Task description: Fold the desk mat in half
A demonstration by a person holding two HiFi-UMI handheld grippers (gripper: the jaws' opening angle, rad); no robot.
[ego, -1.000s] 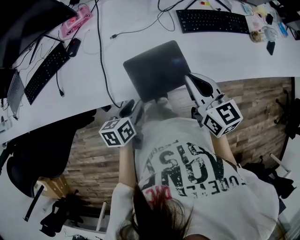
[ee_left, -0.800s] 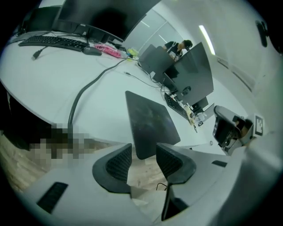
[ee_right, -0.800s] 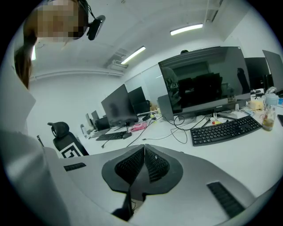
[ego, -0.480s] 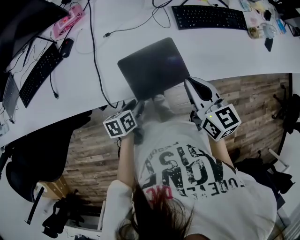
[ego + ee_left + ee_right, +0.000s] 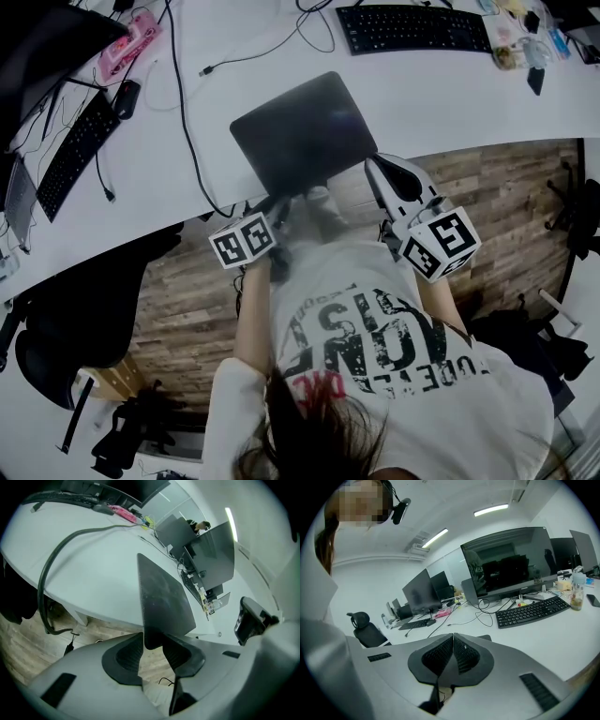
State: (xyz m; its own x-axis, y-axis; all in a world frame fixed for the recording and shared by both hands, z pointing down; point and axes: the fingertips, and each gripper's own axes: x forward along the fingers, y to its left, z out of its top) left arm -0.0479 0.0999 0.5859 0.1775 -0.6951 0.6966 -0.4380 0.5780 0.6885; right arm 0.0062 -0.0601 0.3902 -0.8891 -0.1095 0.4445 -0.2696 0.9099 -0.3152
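The dark desk mat (image 5: 300, 131) lies flat on the white desk (image 5: 450, 94), its near edge hanging over the desk's front edge. My left gripper (image 5: 274, 208) is at the mat's near left corner. In the left gripper view that corner of the mat (image 5: 161, 592) sits between the closing jaws of the left gripper (image 5: 153, 651), and a gap still shows beside it. My right gripper (image 5: 375, 167) hovers by the mat's near right corner. Seen in its own view, the right gripper (image 5: 453, 653) is shut with nothing between its pads.
A black keyboard (image 5: 412, 28) lies at the back right and another keyboard (image 5: 75, 155) at the left. A black cable (image 5: 187, 141) runs down the desk left of the mat. A pink object (image 5: 131, 42) sits far left. An office chair (image 5: 66, 319) stands below the desk.
My left gripper has moved up and right from below the desk edge to the mat's near left corner. The right gripper has barely moved.
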